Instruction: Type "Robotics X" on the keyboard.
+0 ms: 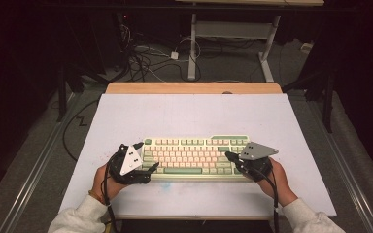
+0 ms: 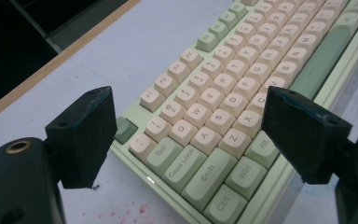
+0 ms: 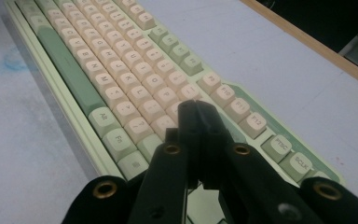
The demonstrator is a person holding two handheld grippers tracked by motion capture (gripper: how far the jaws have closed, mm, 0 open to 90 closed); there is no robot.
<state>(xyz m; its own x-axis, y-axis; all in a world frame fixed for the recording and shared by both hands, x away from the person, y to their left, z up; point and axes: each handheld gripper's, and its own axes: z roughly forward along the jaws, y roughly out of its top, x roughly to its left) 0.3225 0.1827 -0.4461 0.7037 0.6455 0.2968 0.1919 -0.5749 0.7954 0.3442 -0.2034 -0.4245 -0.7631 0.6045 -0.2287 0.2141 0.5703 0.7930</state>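
At the near edge of the bench (image 1: 126,104) two hands each hold a tool: the left hand-held gripper (image 1: 146,156) has its jaws spread wide with nothing between them, over the left end of the keyboard (image 1: 196,156). The right hand-held gripper (image 1: 229,156) has its jaws pressed together (tips above the keys at the right end). The green and cream keyboard lies flat across the white bench, and behind the bench are cables (image 1: 141,53) on the floor.
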